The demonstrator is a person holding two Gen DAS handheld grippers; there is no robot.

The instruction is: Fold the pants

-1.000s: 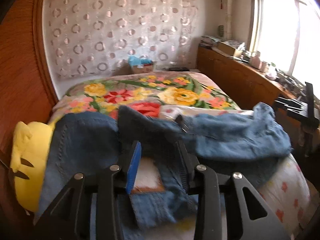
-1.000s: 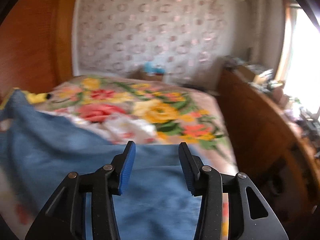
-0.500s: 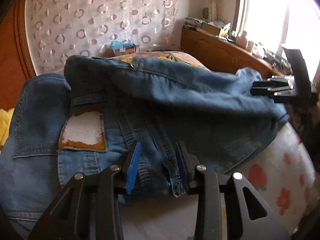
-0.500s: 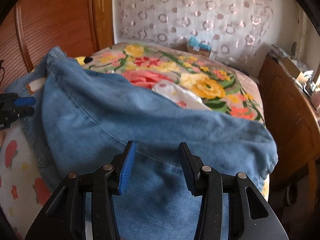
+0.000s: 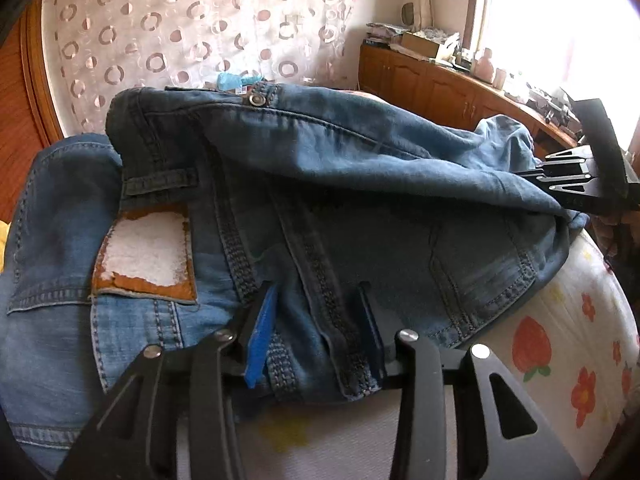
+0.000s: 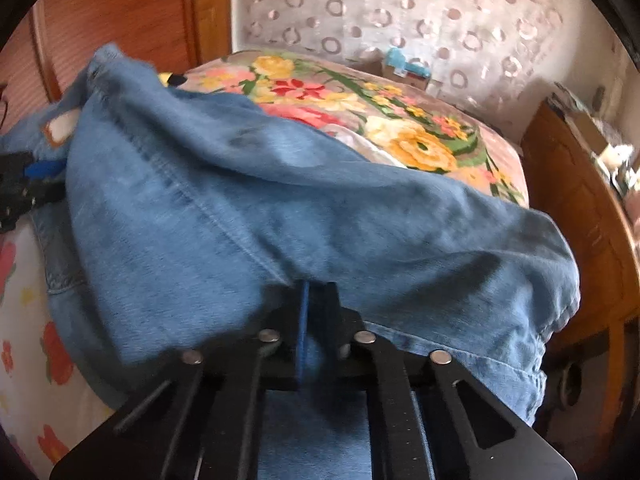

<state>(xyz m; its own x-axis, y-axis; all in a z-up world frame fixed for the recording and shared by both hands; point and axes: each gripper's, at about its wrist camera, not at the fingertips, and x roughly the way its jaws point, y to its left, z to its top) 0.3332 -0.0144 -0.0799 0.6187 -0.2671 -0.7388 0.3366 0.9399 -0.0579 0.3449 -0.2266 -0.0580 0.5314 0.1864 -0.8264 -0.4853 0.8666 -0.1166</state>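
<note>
Right tool (image 6: 316,320) pinches the jeans (image 6: 320,216), lying crosswise; left tool (image 5: 316,332) is opening, astride their waistband.

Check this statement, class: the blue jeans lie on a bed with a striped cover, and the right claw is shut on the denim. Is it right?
One thing is wrong: the bed cover is flowered, not striped, as the right wrist view shows. The blue jeans do lie on it, and the right claw is shut on the denim.
</note>
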